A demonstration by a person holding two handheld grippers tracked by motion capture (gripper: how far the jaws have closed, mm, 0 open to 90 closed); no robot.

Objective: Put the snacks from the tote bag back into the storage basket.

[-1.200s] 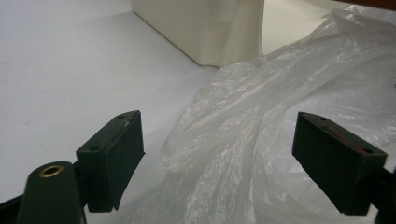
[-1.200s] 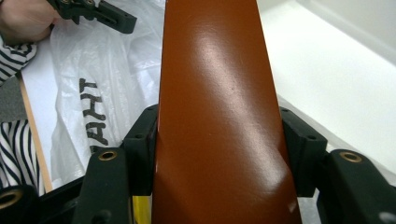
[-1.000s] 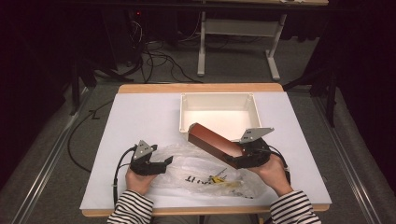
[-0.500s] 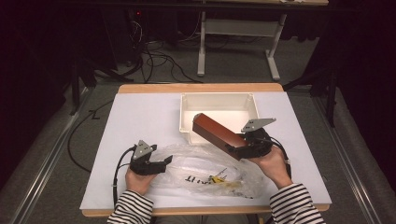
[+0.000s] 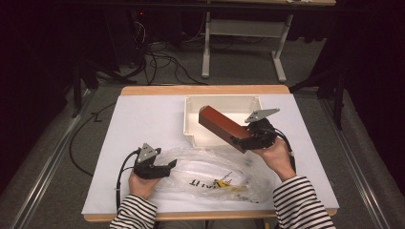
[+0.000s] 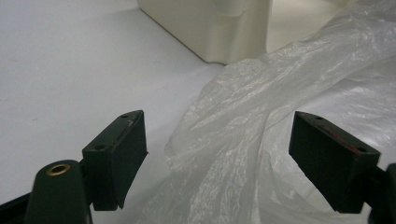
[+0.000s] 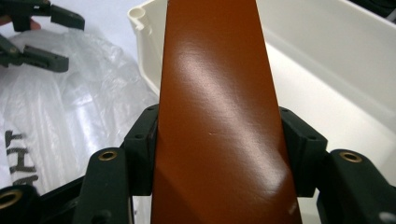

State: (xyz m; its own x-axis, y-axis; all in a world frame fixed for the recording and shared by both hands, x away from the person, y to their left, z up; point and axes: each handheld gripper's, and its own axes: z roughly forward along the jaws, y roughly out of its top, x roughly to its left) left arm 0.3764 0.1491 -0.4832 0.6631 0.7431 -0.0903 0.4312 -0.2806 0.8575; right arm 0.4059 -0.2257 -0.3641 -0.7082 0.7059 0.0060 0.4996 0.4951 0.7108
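I am gripping the stiff, glossy, likely slippery brown box (image 5: 223,125) by its near end in my right claw (image 5: 248,139), over the bin (image 5: 191,119) at frame centre, while my left claw (image 5: 168,166) is gaping beside the bag (image 5: 210,167).

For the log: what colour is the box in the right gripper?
Reddish-brown box, clearest in the right gripper view.

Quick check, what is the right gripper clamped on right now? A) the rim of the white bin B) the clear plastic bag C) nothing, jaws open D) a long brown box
D: in the right gripper view the right gripper has its jaws pressed on both sides of the brown box, which is held over the white bin; the plastic bag lies on the table.
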